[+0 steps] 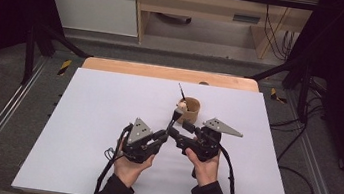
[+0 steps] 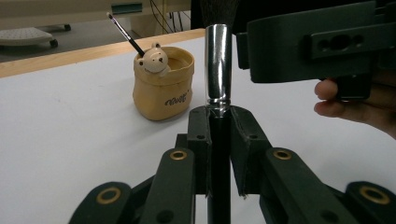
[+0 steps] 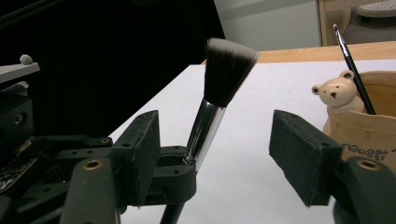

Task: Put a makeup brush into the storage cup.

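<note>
A makeup brush [image 2: 218, 65] with a chrome ferrule and a dark, white-tipped head [image 3: 226, 70] stands upright near the table's middle [image 1: 173, 120]. My left gripper [image 2: 218, 121] is shut on its black handle just below the ferrule. My right gripper [image 3: 219, 140] faces it from the right [image 1: 182, 128], open. The brush rises between its two pads [image 3: 299, 149], which stand apart from it. Behind sits a tan cup [image 1: 190, 109] with a small bear figure [image 2: 153, 58] on its rim and a thin black brush [image 3: 352, 65] leaning inside.
A white sheet [image 1: 80, 130] covers the table, with a wooden edge [image 1: 113, 65] at the back. Black frame posts [image 1: 31, 43] stand at both far corners. Fingers of the person's right hand [image 2: 355, 107] show under the right gripper's body [image 2: 317, 42].
</note>
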### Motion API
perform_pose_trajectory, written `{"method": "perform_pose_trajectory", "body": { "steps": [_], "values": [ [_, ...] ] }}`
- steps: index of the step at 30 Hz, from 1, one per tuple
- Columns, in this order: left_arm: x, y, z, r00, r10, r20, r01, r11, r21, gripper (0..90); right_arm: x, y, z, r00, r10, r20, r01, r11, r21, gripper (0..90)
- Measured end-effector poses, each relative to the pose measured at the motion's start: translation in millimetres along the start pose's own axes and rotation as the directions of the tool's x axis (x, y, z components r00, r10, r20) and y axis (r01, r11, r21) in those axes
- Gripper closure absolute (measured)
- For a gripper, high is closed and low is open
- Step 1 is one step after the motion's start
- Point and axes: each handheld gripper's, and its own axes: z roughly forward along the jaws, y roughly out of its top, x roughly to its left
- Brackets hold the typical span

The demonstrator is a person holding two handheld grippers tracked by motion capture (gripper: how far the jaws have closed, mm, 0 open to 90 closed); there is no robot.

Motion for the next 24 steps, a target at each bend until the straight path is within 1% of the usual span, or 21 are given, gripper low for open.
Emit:
{"method": "perform_pose_trajectory", "body": {
  "steps": [2, 5, 8, 13, 24],
  "values": [
    [-0.6, 0.1, 0.0, 1.0, -0.005, 0.0, 0.005, 1.0, -0.003, 78.7, 0.1, -0.2, 0.3, 0.9999, 0.011, -0.002, -0.011, 1.0, -0.002, 37.5],
    [-1.9, 0.0, 0.6, 1.0, -0.002, -0.001, 0.002, 1.0, 0.0, 78.7, 0.0, -0.4, 1.3, 0.9998, 0.018, -0.004, -0.018, 1.0, 0.0, 41.5],
    [-3.8, 0.0, 1.2, 1.0, -0.004, 0.002, 0.004, 1.0, -0.002, 78.7, -0.4, -0.5, 2.2, 0.9989, 0.035, -0.031, -0.035, 0.999, 0.001, 46.9],
    [-6.1, 0.3, 1.4, 0.9999, -0.009, 0.006, 0.009, 0.9999, -0.008, 78.7, -0.7, -0.3, 2.5, 0.9978, 0.053, -0.041, -0.053, 0.999, -0.005, 54.0],
    [-10.6, 1.9, 1.1, 0.9998, -0.014, 0.011, 0.014, 0.9996, -0.022, 78.7, -1.2, -0.7, 4.1, 0.9956, 0.076, -0.055, -0.076, 0.997, 0.004, 63.7]
  ]
}}
